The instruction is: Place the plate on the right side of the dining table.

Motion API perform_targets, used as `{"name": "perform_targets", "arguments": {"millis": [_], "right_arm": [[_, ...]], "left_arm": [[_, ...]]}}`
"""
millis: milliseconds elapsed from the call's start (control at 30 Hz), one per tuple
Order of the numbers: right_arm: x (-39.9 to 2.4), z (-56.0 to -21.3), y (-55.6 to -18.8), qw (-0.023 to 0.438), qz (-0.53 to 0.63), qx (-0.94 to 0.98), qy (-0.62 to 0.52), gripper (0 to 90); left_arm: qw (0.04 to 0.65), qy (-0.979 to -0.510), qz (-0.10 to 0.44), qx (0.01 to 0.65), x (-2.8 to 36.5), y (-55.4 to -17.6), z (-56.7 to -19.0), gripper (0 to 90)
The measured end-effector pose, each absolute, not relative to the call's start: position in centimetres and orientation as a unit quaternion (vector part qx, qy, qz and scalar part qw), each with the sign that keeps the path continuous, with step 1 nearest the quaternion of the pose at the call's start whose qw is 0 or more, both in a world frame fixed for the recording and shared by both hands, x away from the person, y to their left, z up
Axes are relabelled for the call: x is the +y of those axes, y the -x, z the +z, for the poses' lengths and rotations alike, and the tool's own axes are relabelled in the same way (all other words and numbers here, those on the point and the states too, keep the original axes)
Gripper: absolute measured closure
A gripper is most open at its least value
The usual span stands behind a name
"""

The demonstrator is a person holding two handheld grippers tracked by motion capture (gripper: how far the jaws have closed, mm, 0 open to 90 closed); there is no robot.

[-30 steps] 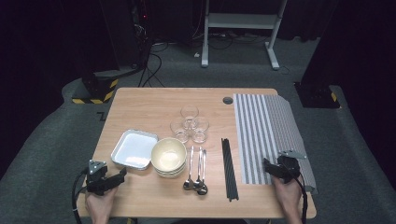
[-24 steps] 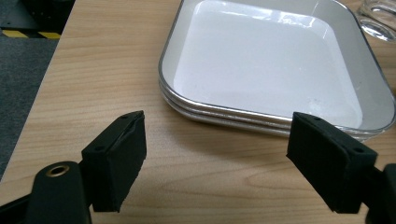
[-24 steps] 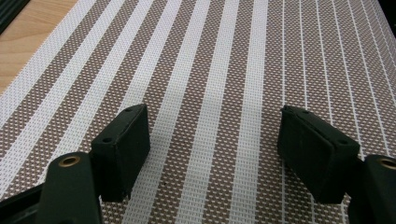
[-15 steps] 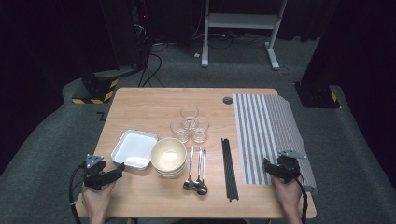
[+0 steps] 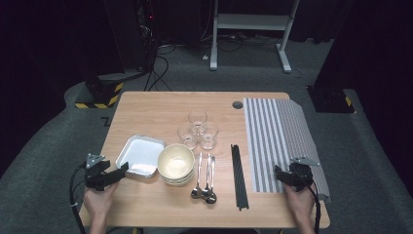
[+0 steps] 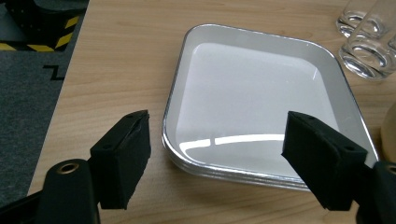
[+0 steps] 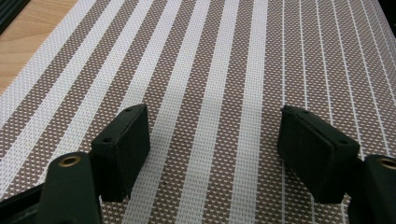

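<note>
My left gripper [image 5: 122, 170] hovers at the table's front left, pointing at the near left corner of a white metal tray [image 5: 141, 155]. In the left gripper view its jaws [image 6: 217, 135] stand wide apart over the tray's [image 6: 261, 79] near rim; they have just been closing a little, and nothing is pressed between the pads. My right gripper [image 5: 278, 173] rests on the near end of a striped placemat [image 5: 275, 136]. It is open, and its jaws [image 7: 215, 135] frame bare mat [image 7: 224, 56].
On the wooden table [image 5: 156, 112], a stack of cream bowls [image 5: 176, 163] touches the tray's right side. Three glasses [image 5: 197, 129] stand behind them. Spoons [image 5: 204, 175] and black chopsticks [image 5: 238, 175] lie between the bowls and the mat. A glass [image 6: 369, 51] shows at upper right.
My left gripper has risen slightly and shifted towards the tray's near corner. The right gripper has stayed where it was.
</note>
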State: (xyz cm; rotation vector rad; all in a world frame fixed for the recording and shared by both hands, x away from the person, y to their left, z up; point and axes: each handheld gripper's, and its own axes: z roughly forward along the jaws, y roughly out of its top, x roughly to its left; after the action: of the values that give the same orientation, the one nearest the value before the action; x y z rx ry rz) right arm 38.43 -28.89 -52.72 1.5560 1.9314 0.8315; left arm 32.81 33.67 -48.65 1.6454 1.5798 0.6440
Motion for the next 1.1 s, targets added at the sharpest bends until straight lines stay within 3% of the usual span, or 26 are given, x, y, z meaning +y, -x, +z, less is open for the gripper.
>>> {"name": "perform_targets", "arguments": {"millis": [167,333,733,867,1100], "right_arm": [[-28.9,-52.7,-38.4,0.260,0.307,0.713,-0.574,25.3],[-28.9,-52.7,-38.4,0.260,0.307,0.713,-0.574,25.3],[-28.9,-52.7,-38.4,0.260,0.307,0.713,-0.575,25.3],[-28.9,-52.7,-38.4,0.260,0.307,0.713,-0.574,25.3],[-28.9,-52.7,-38.4,0.260,0.307,0.713,-0.574,25.3]], "left_arm": [[0.393,-0.650,0.238,0.606,33.8,-33.6,-48.4,26.4],[0.365,-0.686,0.247,0.579,33.0,-34.4,-48.0,30.2],[0.360,-0.702,0.241,0.566,32.3,-35.6,-47.6,32.4],[0.355,-0.703,0.225,0.574,32.5,-36.1,-47.4,28.5],[0.339,-0.705,0.243,0.574,32.3,-36.8,-47.4,26.9]]}}
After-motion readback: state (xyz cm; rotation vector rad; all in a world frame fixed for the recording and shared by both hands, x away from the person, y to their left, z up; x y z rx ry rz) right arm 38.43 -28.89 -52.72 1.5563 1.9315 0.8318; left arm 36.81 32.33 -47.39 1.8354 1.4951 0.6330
